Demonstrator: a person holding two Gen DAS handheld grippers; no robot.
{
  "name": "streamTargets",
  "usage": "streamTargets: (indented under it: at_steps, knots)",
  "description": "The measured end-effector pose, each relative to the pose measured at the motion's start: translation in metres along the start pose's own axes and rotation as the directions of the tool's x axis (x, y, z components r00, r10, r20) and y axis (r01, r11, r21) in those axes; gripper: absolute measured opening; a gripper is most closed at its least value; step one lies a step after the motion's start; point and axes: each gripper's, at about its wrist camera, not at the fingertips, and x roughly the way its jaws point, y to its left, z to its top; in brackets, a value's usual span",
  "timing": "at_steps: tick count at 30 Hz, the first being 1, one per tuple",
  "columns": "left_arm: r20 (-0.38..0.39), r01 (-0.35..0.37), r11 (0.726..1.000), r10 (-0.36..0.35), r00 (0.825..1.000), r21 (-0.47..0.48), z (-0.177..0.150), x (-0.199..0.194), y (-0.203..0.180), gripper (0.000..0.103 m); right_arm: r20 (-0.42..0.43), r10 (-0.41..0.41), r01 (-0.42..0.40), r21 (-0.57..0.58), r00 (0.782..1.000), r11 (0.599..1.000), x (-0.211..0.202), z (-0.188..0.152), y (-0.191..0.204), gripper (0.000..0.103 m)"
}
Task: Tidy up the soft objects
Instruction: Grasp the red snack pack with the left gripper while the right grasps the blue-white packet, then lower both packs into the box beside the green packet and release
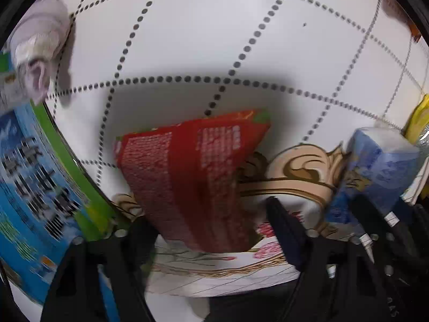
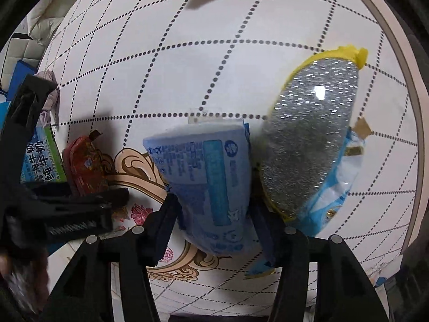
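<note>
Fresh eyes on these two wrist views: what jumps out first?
In the left wrist view, a red packet fills the centre, pinched between the left gripper fingers above the dotted-grid table. In the right wrist view, the right gripper clamps a blue tissue pack, with a glittery silver scouring pad, yellow-edged, directly to its right. A blue and green milk carton looms at the left edge of the left view.

The right gripper (image 2: pixel 211 214) clamps a blue tissue pack (image 2: pixel 209 185) above the dotted white table (image 2: pixel 187 67); a silver-and-yellow pouch (image 2: pixel 311 139) lies just beside it.
</note>
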Motion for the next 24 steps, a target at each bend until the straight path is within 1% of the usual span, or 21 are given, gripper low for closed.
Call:
streamTargets:
  at_steps: [1,2,4,6,7,8,11,14,17,18,19,22,23,24]
  knots:
    - [0.01,0.007,1.0,-0.007,1.0,-0.011,-0.003,-0.002,0.0,0.057,-0.004,-0.005,0.005,-0.004,1.0,1.0,0.002,0.001,0.001,0.058]
    - [0.032,0.013,1.0,-0.013,0.999,-0.021,-0.006,-0.004,0.001,0.054,-0.007,-0.012,0.012,-0.008,1.0,1.0,0.003,0.002,0.002,0.058]
    - [0.058,0.033,0.999,-0.031,0.998,-0.036,-0.01,-0.006,0.001,0.049,-0.005,-0.032,0.032,-0.018,0.999,0.999,0.005,0.004,0.005,0.06]
    - [0.088,0.044,0.997,-0.038,0.995,-0.059,-0.017,-0.008,0.003,0.047,0.004,-0.072,0.072,-0.039,0.997,0.997,0.004,0.004,0.011,0.057]
    - [0.105,0.048,0.997,-0.041,0.994,-0.067,-0.02,-0.009,0.004,0.045,0.01,-0.079,0.08,-0.048,0.997,0.996,0.005,0.002,0.014,0.051]
    - [0.118,0.048,0.996,-0.039,0.992,-0.077,-0.024,-0.011,0.005,0.044,0.014,-0.077,0.078,-0.052,0.997,0.996,0.004,0.002,0.016,0.043]
    - [0.184,0.065,0.992,-0.045,0.982,-0.104,-0.037,-0.024,0.009,0.043,0.024,-0.086,0.087,-0.052,0.996,0.995,-0.003,-0.004,0.025,0.03]
    - [0.271,0.093,0.99,-0.06,0.961,-0.111,-0.055,-0.049,0.012,0.042,0.055,-0.078,0.082,-0.064,0.995,0.995,-0.024,-0.015,0.032,0.026]
    - [0.35,0.152,0.983,-0.108,0.931,-0.1,-0.081,-0.081,0.021,0.042,0.094,-0.043,0.053,-0.102,0.995,0.993,-0.057,-0.024,0.045,0.026]
    - [0.384,0.175,0.98,-0.127,0.915,-0.093,-0.094,-0.096,0.028,0.042,0.109,-0.028,0.042,-0.122,0.994,0.992,-0.07,-0.029,0.051,0.026]
    - [0.405,0.186,0.978,-0.135,0.904,-0.089,-0.103,-0.107,0.033,0.042,0.127,-0.013,0.032,-0.148,0.992,0.989,-0.084,-0.036,0.059,0.026]
    - [0.48,0.226,0.971,-0.159,0.863,-0.084,-0.138,-0.139,0.066,0.042,0.169,0.037,0.001,-0.22,0.985,0.975,-0.121,-0.054,0.088,0.026]
    - [0.492,0.217,0.971,-0.143,0.859,-0.096,-0.146,-0.15,0.078,0.042,0.178,0.057,-0.011,-0.247,0.982,0.969,-0.133,-0.061,0.102,0.026]
    - [0.507,0.222,0.969,-0.14,0.85,-0.106,-0.16,-0.158,0.095,0.042,0.184,0.077,-0.023,-0.278,0.98,0.96,-0.143,-0.065,0.115,0.026]
